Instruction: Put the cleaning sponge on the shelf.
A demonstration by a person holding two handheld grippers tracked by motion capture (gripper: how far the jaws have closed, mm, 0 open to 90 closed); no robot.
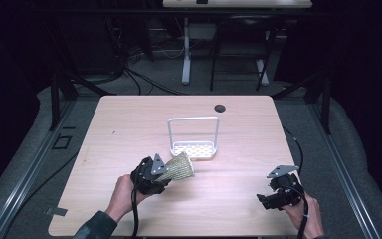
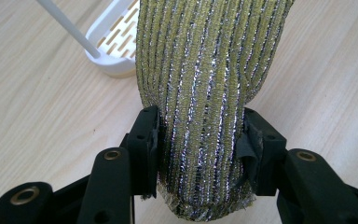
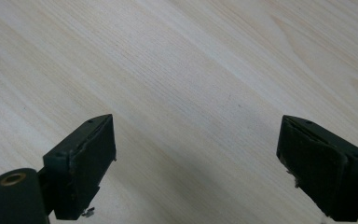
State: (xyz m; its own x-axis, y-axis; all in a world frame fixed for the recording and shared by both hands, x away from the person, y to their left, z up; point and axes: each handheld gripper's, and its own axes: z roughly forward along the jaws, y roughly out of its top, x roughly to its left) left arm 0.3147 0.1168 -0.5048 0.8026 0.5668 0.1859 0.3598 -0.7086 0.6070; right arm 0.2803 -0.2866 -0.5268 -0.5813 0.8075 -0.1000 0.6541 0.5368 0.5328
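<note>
My left gripper (image 2: 198,135) clamps its 2 jaws on a ribbed gold-and-silver sponge (image 2: 205,93), held just in front of the white rack (image 1: 193,148) mid-table, while my right gripper (image 3: 196,163) hovers with jaws wide apart over bare wooden table (image 3: 177,70).

From my seat at the controls, the pale wooden table (image 1: 129,124) carries a white wire-handled slotted rack (image 1: 193,148) at its centre. At seven o'clock from the rack, just beside it, sits the ribbed gold-and-silver glittery fabric roll (image 1: 180,168), pinched between my left gripper's (image 1: 155,175) jaws. My right gripper (image 1: 271,198) rests well apart at four o'clock, jaws spread over bare tabletop. A small dark round grommet (image 1: 220,107) lies at one o'clock behind the rack.
</note>
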